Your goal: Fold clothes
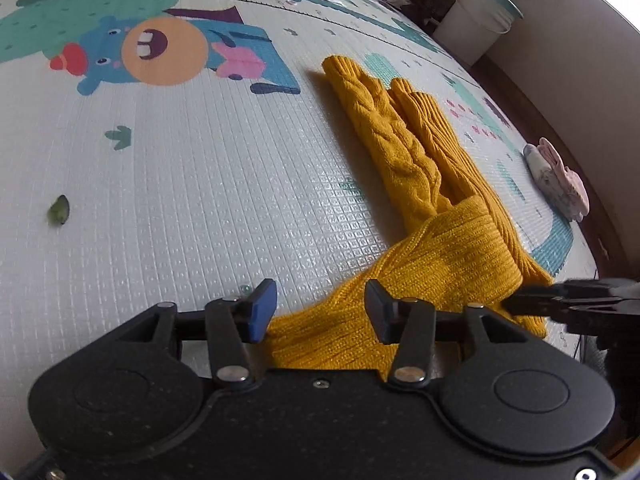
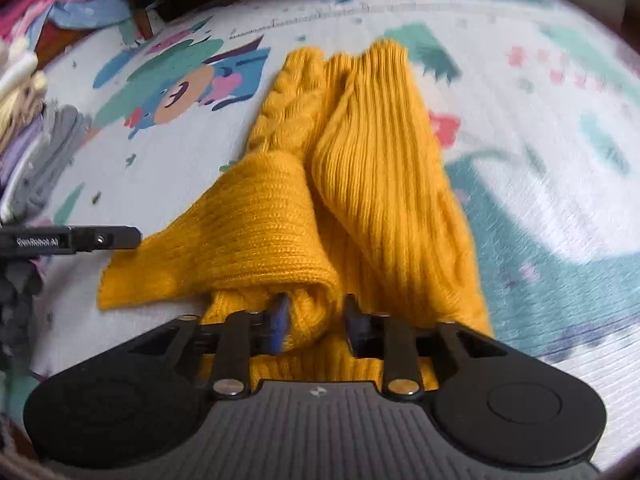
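A mustard-yellow knit sweater (image 1: 404, 152) lies folded into a long narrow strip on the patterned play mat (image 1: 200, 184). One sleeve (image 1: 440, 248) crosses back over it toward me. My left gripper (image 1: 320, 308) is open just above the mat, with the sleeve's cuff end lying between its fingers. My right gripper (image 2: 318, 320) is shut on a thick fold of the sweater (image 2: 376, 168) at its near end. In the left wrist view the right gripper (image 1: 560, 302) comes in from the right at the fabric's edge. In the right wrist view the left gripper (image 2: 80, 238) is beside the sleeve (image 2: 240, 240).
A small pile of pale pink and white folded clothes (image 1: 560, 180) sits at the mat's right edge. A white bucket (image 1: 476, 20) stands beyond the far corner. Stacked clothes (image 2: 36, 140) lie along the mat's left side. A green scrap (image 1: 60, 210) rests on the mat.
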Tool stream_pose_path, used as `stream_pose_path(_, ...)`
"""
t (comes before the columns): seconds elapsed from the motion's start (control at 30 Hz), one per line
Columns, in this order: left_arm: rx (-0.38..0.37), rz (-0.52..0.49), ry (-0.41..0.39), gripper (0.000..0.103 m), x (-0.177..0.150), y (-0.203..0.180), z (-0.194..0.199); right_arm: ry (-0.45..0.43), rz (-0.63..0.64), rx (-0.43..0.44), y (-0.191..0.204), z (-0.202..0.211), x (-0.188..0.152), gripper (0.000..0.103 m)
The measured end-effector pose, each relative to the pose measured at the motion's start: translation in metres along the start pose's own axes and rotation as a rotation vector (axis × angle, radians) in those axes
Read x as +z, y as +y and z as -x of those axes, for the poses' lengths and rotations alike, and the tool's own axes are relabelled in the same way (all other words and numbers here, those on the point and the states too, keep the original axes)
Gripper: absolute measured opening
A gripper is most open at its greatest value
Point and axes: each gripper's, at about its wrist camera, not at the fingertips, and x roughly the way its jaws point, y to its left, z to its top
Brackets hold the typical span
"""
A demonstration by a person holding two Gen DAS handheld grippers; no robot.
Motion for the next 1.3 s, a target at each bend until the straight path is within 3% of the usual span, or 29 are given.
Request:
stream_pose_path(0.13, 0.015, 0.037, -0.025, 0.051, -0.008, 0.01, 0.021, -0.125, 0.077, -0.046, 0.015, 0.027, -0.012, 0.037)
stream_pose_path(0.23, 0.04, 0.072, -0.03, 0.053, -0.015, 0.016, 0.029, -0.119, 0.209, 0.038, 0.036, 0.019, -0.011, 0.033)
stream_pose_path(0.3, 0.058, 0.101, -0.024, 0.053, -0.021, 0.02, 0.032, -0.054, 0.245, 0.059, 0.044, 0.001, -0.008, 0.033)
stream_pose_path(0.4, 0.06, 0.172, -0.028, 0.053, -0.029, 0.024, 0.037, 0.016, 0.149, 0.101, 0.032, -0.024, -0.008, 0.03)
stream_pose_path(0.63, 0.046, 0.292, -0.031, 0.054, -0.036, 0.01, 0.024, -0.023, 0.198, 0.094, 0.034, -0.016, -0.014, 0.03)
stream_pose_path(0.67, 0.068, 0.279, -0.037, 0.054, -0.035, 0.005, 0.023, -0.027, 0.218, 0.09, 0.036, -0.014, -0.017, 0.031)
stream_pose_path(0.7, 0.1, 0.232, -0.032, 0.035, -0.03, 0.0, 0.021, -0.026, 0.237, 0.089, 0.036, -0.014, -0.019, 0.032)
stream_pose_path(0.77, 0.17, 0.106, -0.007, 0.024, -0.018, -0.011, 0.018, -0.019, 0.245, 0.091, 0.037, -0.015, -0.018, 0.033)
stream_pose_path(0.83, 0.24, -0.021, 0.019, 0.024, -0.005, -0.022, 0.015, -0.003, 0.24, 0.093, 0.037, -0.015, -0.015, 0.034)
stream_pose_path(0.9, 0.275, -0.12, 0.012, 0.051, 0.013, -0.033, 0.01, 0.001, 0.241, 0.099, 0.036, -0.017, -0.015, 0.034)
stream_pose_path(1.03, 0.161, -0.177, -0.147, 0.051, 0.074, -0.059, -0.021, -0.011, 0.224, 0.117, 0.031, -0.015, -0.019, 0.035)
stream_pose_path(1.1, 0.123, -0.196, -0.181, 0.051, 0.103, -0.077, -0.052, -0.017, 0.213, 0.122, 0.03, -0.015, -0.02, 0.035)
stream_pose_path(1.23, 0.111, -0.231, -0.197, 0.051, 0.141, -0.11, -0.114, -0.012, 0.196, 0.132, 0.031, -0.017, -0.018, 0.04)
stream_pose_path(1.3, 0.156, -0.223, -0.212, 0.049, 0.144, -0.113, -0.124, -0.012, 0.185, 0.139, 0.031, -0.018, -0.017, 0.041)
